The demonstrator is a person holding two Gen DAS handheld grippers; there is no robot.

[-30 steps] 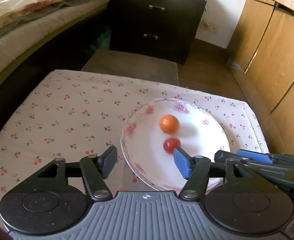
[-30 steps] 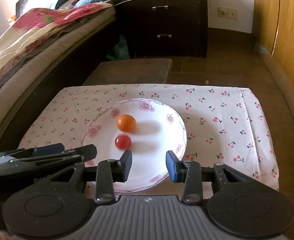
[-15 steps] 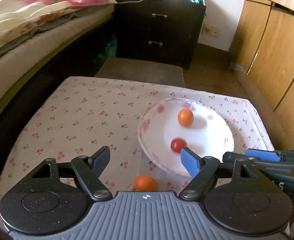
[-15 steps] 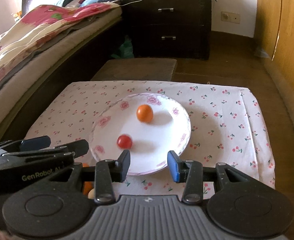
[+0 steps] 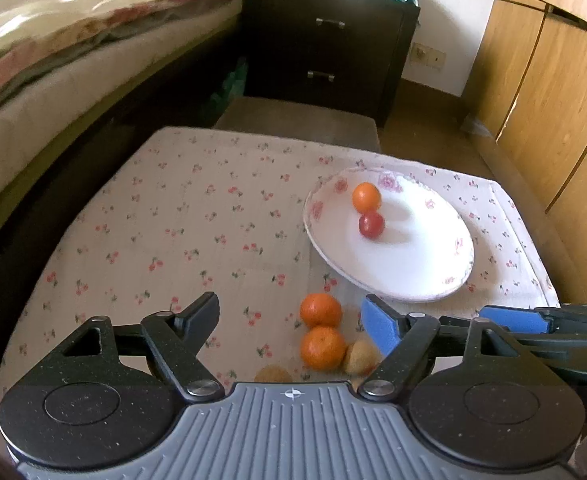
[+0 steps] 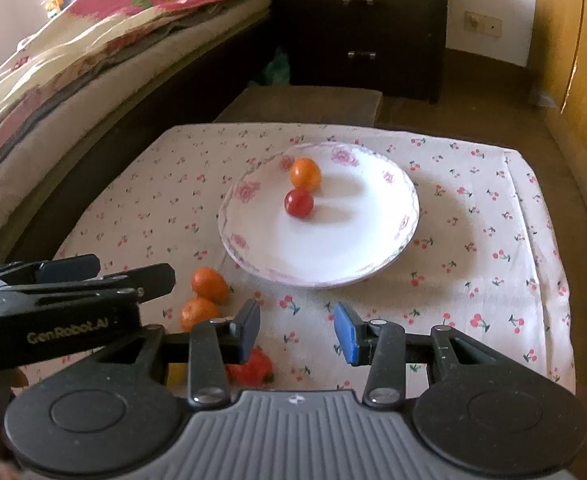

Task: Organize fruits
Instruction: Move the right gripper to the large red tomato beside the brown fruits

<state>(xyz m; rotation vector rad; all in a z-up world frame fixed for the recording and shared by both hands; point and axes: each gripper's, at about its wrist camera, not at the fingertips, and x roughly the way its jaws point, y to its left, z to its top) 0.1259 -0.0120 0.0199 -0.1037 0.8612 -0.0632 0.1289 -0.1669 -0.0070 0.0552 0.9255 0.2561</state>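
A white floral plate (image 5: 413, 276) (image 6: 333, 256) on the cherry-print cloth holds a small orange fruit (image 5: 366, 197) (image 6: 305, 174) and a red tomato (image 5: 371, 225) (image 6: 299, 203), touching. Two tangerines (image 5: 320, 310) (image 5: 322, 347) (image 6: 210, 284) (image 6: 197, 313) lie on the cloth near the plate's front-left, with two brownish fruits (image 5: 360, 357) (image 5: 273, 374) beside them. A red strawberry-like fruit (image 6: 251, 368) lies under my right gripper. My left gripper (image 5: 289, 318) is open and empty over the tangerines. My right gripper (image 6: 297, 328) is open and empty in front of the plate.
The cloth-covered table (image 5: 193, 216) stands beside a bed (image 5: 53, 60) on the left. A dark nightstand (image 5: 333, 40) and a low stool (image 5: 297, 124) are behind. Wooden cabinets (image 5: 553, 100) line the right. A yellowish item (image 6: 177, 374) shows under my right gripper.
Both grippers have pulled back and up from the plate. The tangerines and other fruits on the cloth have come into view. The red tomato has rolled against the orange fruit.
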